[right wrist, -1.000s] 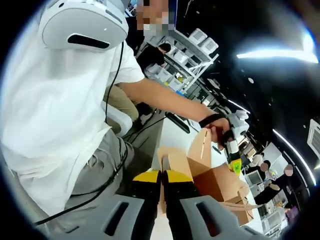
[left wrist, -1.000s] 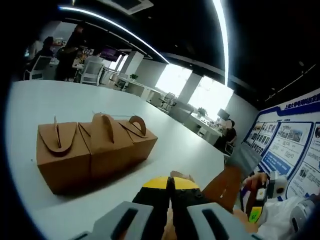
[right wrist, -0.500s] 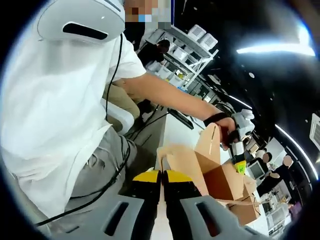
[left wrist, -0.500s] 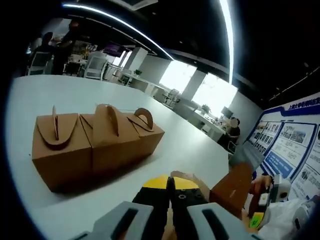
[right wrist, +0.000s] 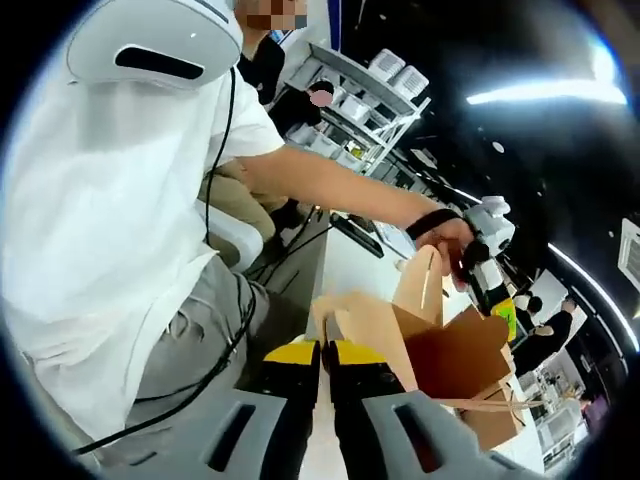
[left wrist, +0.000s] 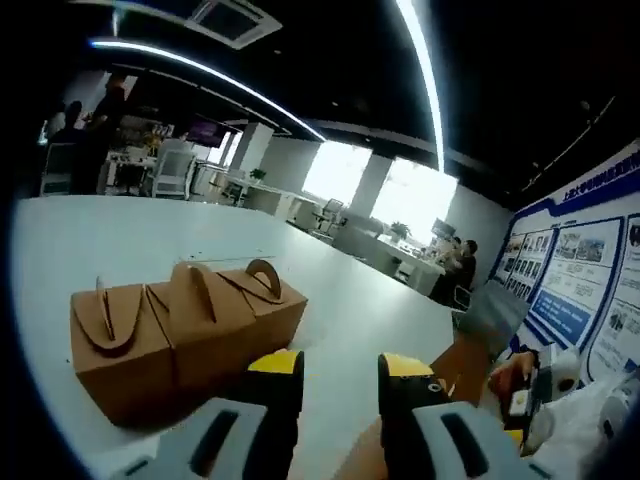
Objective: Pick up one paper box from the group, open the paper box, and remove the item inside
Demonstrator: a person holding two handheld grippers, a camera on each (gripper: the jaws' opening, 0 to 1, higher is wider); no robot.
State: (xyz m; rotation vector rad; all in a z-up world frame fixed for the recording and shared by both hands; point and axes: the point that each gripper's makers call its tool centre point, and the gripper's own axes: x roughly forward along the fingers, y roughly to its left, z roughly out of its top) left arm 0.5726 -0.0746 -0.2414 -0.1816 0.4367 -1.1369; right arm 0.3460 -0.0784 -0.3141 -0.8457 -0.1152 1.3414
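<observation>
Left gripper view: your left hand-held gripper [left wrist: 335, 375] stands spread, gripping nothing. Three shut paper boxes [left wrist: 185, 325] rest together on the white surface [left wrist: 150, 235].

Right gripper view: your right hand-held gripper [right wrist: 320, 352] is pressed together, pinching a flap of the opened box [right wrist: 440, 360], held aloft. Step in hand: opening. The contents are hidden; next, reach the free gripper inside.

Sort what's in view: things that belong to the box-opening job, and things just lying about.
Job:
- opened brown paper box, flaps up
- right gripper, shut on a flap
- left gripper, open
- row of closed brown paper boxes with arched handles

Lying about:
- white table
- blue wall posters
- white office chairs
</observation>
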